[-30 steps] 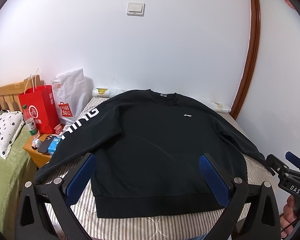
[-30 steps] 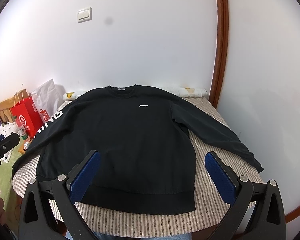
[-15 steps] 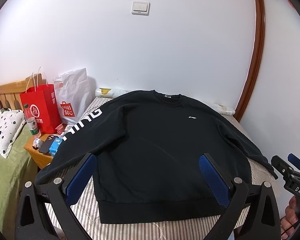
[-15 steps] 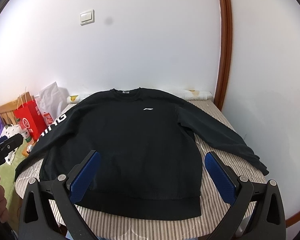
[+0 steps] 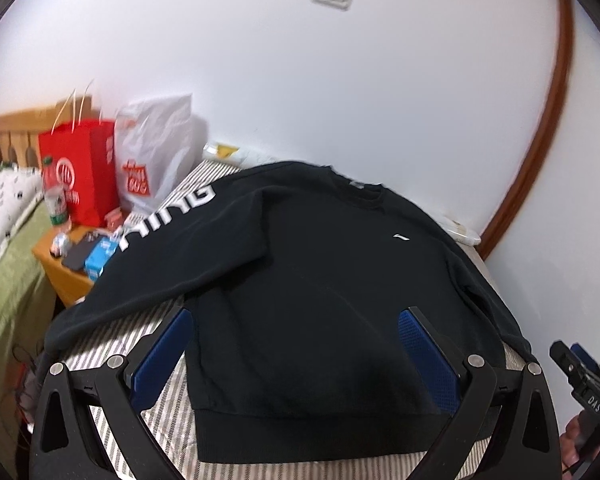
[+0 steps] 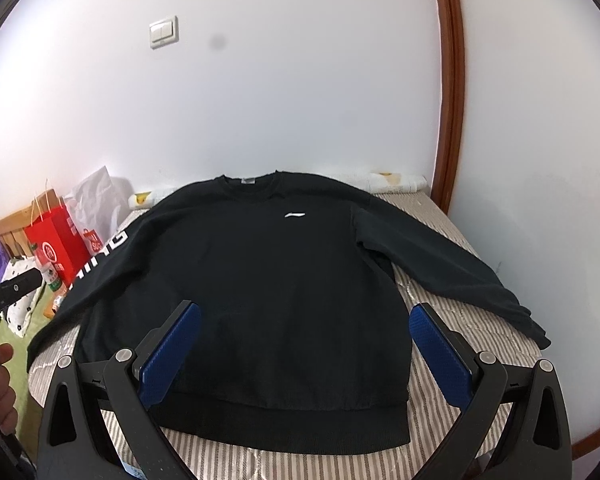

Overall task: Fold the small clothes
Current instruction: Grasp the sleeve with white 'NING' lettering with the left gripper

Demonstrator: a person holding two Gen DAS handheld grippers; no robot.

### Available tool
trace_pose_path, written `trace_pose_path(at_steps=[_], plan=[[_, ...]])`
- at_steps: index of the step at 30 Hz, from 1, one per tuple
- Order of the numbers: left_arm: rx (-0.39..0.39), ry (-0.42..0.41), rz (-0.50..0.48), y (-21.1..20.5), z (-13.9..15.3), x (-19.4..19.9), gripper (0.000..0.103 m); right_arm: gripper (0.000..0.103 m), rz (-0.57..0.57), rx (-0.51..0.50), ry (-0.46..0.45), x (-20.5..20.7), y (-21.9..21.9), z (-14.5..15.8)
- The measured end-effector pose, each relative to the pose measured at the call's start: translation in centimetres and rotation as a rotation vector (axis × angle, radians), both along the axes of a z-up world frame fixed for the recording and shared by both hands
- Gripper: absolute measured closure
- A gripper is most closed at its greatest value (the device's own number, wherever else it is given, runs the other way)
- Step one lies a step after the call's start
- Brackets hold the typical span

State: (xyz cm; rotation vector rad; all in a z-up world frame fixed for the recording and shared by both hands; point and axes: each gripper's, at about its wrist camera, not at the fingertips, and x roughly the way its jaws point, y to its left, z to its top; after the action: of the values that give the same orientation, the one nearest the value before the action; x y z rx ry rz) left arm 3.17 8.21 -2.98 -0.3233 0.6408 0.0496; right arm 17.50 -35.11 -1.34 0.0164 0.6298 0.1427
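A black sweatshirt (image 5: 324, 288) (image 6: 268, 280) lies flat, front up, on a striped table (image 5: 112, 344) (image 6: 472, 320), sleeves spread to both sides. White letters run down its left sleeve (image 5: 168, 216). Its hem faces me. My left gripper (image 5: 296, 328) is open and empty, held above the lower body of the sweatshirt. My right gripper (image 6: 304, 320) is open and empty, held above the hem area. Each gripper shows at the edge of the other's view.
A red paper bag (image 5: 80, 172) and a white plastic bag (image 5: 152, 156) stand at the far left by a small wooden stand (image 5: 64, 268) with small items. A green bed (image 5: 4, 300) lies left. White walls stand behind and right.
Both grippers moved closer to the sweatshirt. The left view swung to the left and tilted, and it is blurred now. Both grippers stayed open.
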Motion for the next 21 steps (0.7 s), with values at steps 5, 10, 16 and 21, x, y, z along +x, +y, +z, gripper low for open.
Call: trace_pose_path(at_steps=[5,10,16,21], plan=[[-0.084,0.068,0.054,3.0,-2.8,1.1,0.0,0.0,0.008,-0.018,0.039,1.5,0.8,-1.7],[-0.155,0.134,0.113,6.1,-5.9,1.6,0.004,0.001,0.018,0.008,0.089,3.1,1.6,-3.8],[-0.287,0.143,0.209,10.4,-8.6,2.2,0.007,0.001,0.037,-0.001,0.133,5.4,3.6,-6.0],[-0.365,0.143,0.298,13.0,-10.2,3.7,0.009,0.001,0.058,-0.032,0.162,7.6,5.6,-7.5]])
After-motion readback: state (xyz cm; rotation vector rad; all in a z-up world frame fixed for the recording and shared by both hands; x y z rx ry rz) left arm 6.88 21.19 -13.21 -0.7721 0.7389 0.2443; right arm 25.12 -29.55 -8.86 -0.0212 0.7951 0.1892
